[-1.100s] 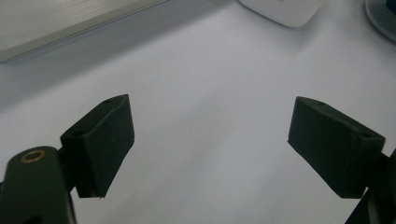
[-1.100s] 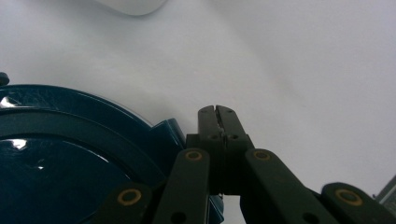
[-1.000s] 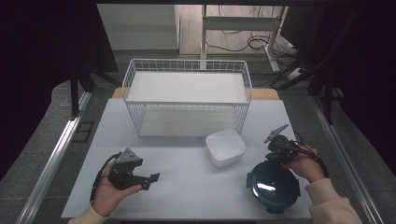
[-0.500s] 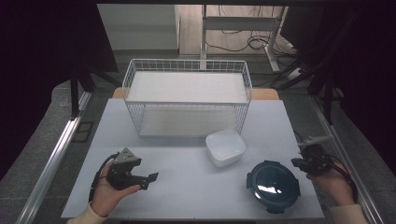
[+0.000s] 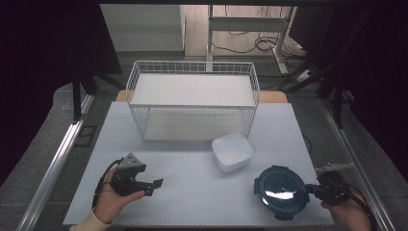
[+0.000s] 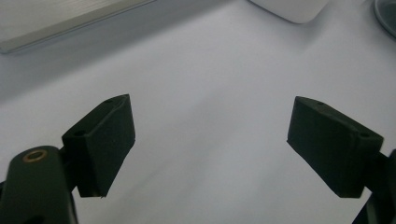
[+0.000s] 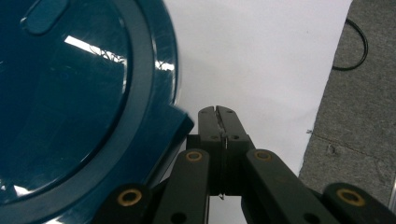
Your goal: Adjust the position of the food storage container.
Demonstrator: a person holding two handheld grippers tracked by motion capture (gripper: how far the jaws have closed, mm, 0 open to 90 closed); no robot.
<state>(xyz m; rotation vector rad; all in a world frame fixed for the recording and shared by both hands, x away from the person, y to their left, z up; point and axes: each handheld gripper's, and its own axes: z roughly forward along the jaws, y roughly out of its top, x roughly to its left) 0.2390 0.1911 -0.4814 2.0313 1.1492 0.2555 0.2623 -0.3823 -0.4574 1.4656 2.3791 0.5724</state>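
Observation:
A round dark teal lidded container [image 5: 281, 191] sits on the white table [image 5: 192, 168] at the front right. My right gripper [image 5: 312, 189] is held level just to its right, at the table's right edge, with its jaws shut and nothing between them. In the right gripper view the shut tips [image 7: 217, 112] lie next to a clip tab on the teal container [image 7: 79, 107]; I cannot tell if they touch. My left gripper [image 5: 150, 177] rests in a hand at the front left, open, with bare table between its fingers [image 6: 100, 140].
A white wire basket [image 5: 192, 103] stands at the back middle of the table. A white square bowl [image 5: 232, 151] sits in front of its right corner, and the left gripper view has this bowl [image 6: 289, 7] at its top. Grey floor [image 7: 364, 116] lies past the table's right edge.
The right hand swung from behind the teal container out to its right and nearer the front edge, jaws staying shut. The left hand kept still.

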